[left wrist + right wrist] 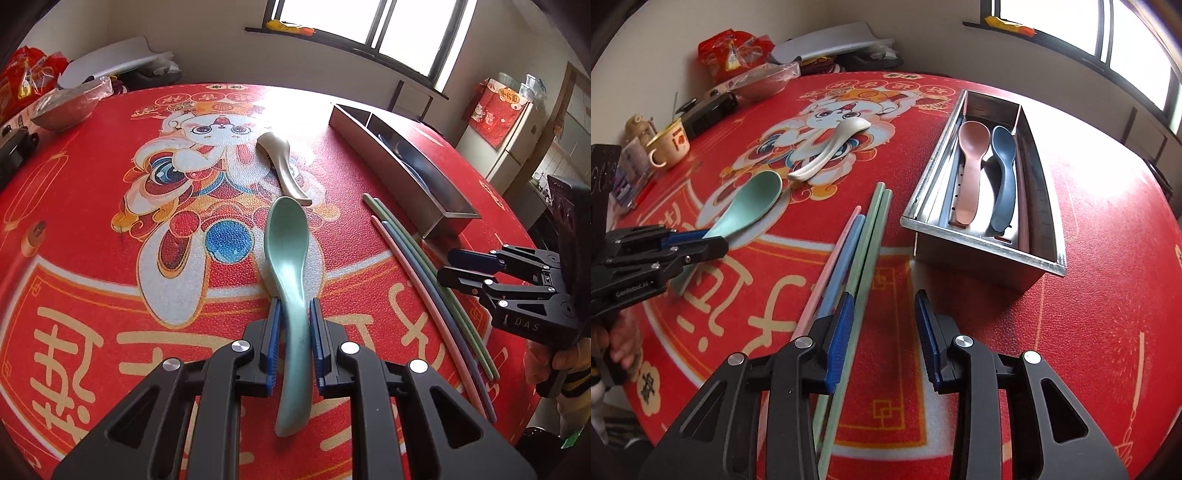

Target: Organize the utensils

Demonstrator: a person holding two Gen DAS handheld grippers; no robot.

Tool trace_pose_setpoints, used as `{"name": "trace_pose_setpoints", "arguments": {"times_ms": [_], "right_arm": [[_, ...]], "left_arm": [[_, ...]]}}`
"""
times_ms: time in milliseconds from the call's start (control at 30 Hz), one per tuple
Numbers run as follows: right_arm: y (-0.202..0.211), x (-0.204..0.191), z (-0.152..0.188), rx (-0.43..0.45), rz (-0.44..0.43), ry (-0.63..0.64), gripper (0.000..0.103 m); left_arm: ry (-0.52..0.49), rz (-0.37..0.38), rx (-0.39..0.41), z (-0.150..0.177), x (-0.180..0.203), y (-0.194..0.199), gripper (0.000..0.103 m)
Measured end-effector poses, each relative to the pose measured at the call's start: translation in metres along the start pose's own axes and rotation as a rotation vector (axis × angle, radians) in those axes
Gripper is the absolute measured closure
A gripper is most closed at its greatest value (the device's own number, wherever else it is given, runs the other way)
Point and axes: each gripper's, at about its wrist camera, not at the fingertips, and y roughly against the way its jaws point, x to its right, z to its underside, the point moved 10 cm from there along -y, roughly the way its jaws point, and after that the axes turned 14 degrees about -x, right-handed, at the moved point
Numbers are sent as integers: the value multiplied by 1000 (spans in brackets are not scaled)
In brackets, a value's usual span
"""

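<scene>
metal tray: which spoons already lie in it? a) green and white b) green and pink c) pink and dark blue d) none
c: in the right wrist view the pink spoon and the dark blue spoon lie side by side inside the metal tray.

Two spoons [986, 173] in tray [1043, 258], chopsticks [857, 236] just left, two spoons [783, 177] farther left
</scene>
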Motion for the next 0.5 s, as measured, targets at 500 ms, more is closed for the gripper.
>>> {"name": "trace_pose_setpoints", "arguments": {"times_ms": [500], "right_arm": [[5, 15, 21, -18, 6, 13, 94]], "left_arm": [[12, 14, 14, 1, 0, 1, 88]]}}
